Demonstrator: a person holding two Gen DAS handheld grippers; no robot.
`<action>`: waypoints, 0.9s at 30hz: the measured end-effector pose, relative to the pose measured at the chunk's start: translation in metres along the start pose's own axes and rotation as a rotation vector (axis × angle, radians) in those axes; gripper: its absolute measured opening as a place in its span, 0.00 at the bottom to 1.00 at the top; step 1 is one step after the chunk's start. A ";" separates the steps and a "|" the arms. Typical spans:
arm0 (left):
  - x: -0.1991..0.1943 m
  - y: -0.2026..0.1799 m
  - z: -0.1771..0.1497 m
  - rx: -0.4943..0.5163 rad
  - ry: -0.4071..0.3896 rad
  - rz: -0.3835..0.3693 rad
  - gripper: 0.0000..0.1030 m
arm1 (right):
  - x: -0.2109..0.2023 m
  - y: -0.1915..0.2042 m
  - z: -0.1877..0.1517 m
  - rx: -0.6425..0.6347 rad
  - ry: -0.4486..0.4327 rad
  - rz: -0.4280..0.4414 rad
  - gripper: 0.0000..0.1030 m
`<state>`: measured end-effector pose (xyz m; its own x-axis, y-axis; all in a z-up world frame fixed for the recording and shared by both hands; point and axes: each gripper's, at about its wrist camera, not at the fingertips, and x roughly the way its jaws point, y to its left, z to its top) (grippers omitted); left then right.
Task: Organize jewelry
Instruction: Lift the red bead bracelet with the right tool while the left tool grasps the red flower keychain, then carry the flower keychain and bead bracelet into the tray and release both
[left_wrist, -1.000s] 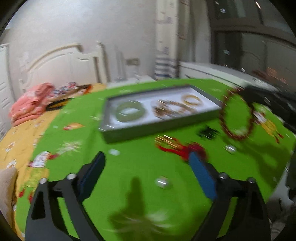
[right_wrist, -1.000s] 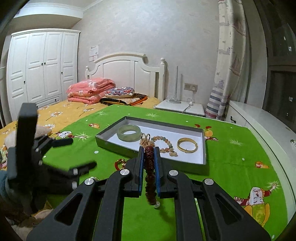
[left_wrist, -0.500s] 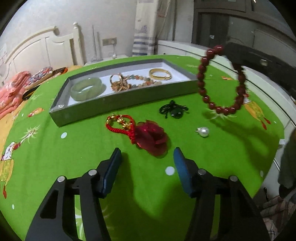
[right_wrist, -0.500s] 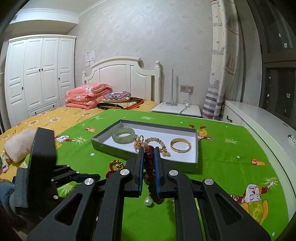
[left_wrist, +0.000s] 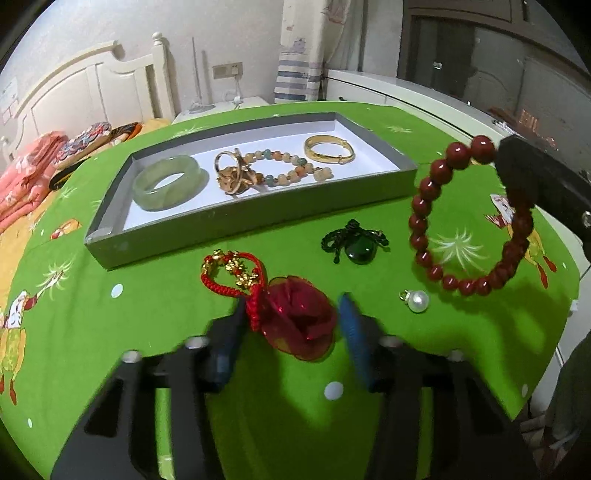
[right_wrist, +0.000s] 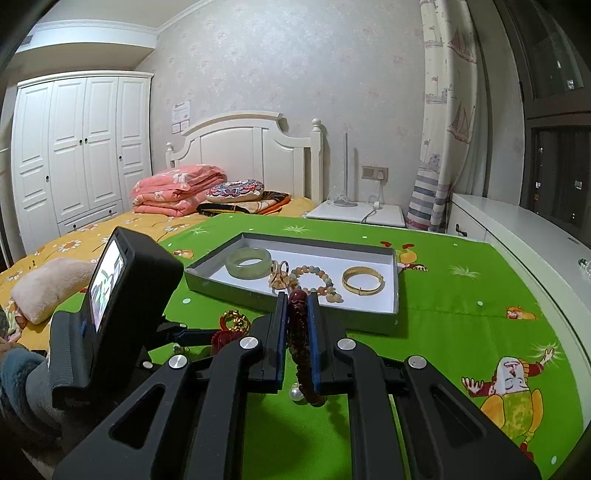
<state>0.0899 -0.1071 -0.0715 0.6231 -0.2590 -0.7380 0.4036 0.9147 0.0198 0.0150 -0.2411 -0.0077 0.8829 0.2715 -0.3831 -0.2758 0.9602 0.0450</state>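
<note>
While pinching the red bead bracelet between pressed-together jaws, right gripper held level above the green cloth, pointing toward the grey tray; bracelet loop hanging clear of the cloth beside the pearl. Left gripper low over the cloth, jaws spread either side of the red organza flower, not closed on it. Jade bangle, gold bangle lying inside the tray; green pendant just in front of it.
</note>
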 end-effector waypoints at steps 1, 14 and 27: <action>-0.001 -0.002 -0.001 0.015 -0.006 -0.002 0.38 | 0.000 0.000 -0.001 0.001 0.001 0.000 0.10; -0.053 0.008 -0.026 0.008 -0.129 -0.060 0.38 | -0.004 0.008 -0.006 -0.026 0.008 0.025 0.10; -0.088 0.037 -0.022 -0.073 -0.260 0.058 0.38 | -0.004 0.027 -0.011 -0.049 -0.004 0.048 0.10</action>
<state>0.0349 -0.0435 -0.0204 0.7986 -0.2674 -0.5392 0.3183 0.9480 0.0013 -0.0003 -0.2168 -0.0152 0.8699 0.3171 -0.3778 -0.3355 0.9419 0.0179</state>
